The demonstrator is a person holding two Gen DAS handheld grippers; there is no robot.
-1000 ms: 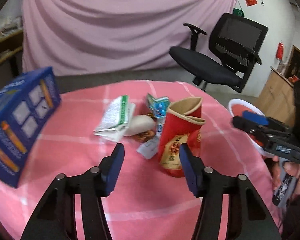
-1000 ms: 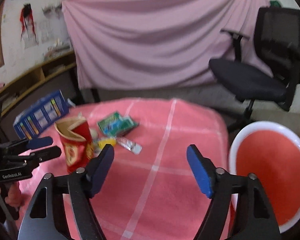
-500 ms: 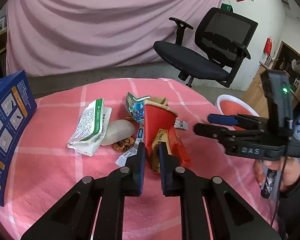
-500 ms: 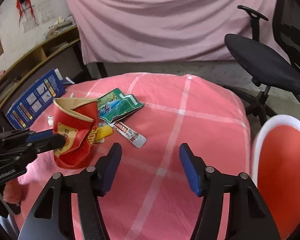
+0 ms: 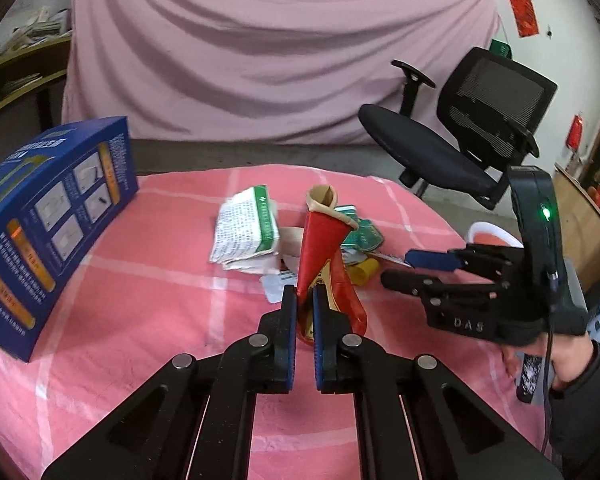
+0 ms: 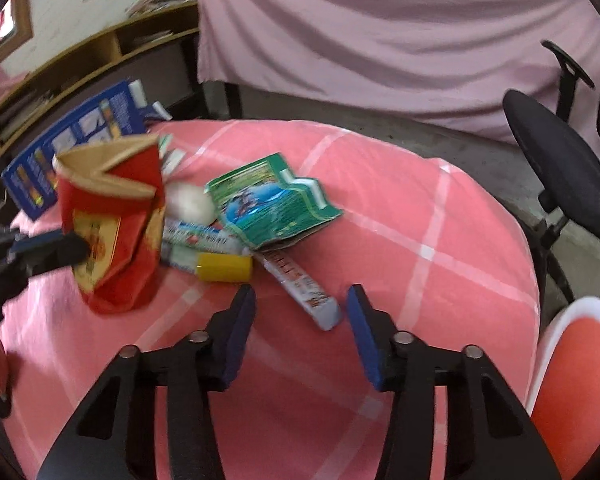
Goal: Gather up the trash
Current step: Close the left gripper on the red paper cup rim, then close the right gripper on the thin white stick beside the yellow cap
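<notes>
My left gripper (image 5: 304, 304) is shut on a crushed red paper cup (image 5: 326, 264), squeezing it flat and upright on the pink cloth; the cup also shows in the right wrist view (image 6: 112, 224). My right gripper (image 6: 302, 312) is open and empty, just in front of a small white and orange tube (image 6: 304, 284). Behind the tube lie a green wrapper (image 6: 276, 200), a tube with a yellow cap (image 6: 220, 266) and a white lump (image 6: 190, 202). A white and green packet (image 5: 248, 232) lies behind the cup in the left wrist view.
A blue box (image 5: 40, 220) stands at the table's left side. A red bin with a white rim (image 6: 572, 380) stands beside the table on the right. A black office chair (image 5: 460, 148) stands behind the table. The pink checked tablecloth (image 6: 420, 240) covers the round table.
My left gripper has closed on the red cup and flattened it. My right gripper has moved in toward the trash pile, and its jaws stand a little narrower.
</notes>
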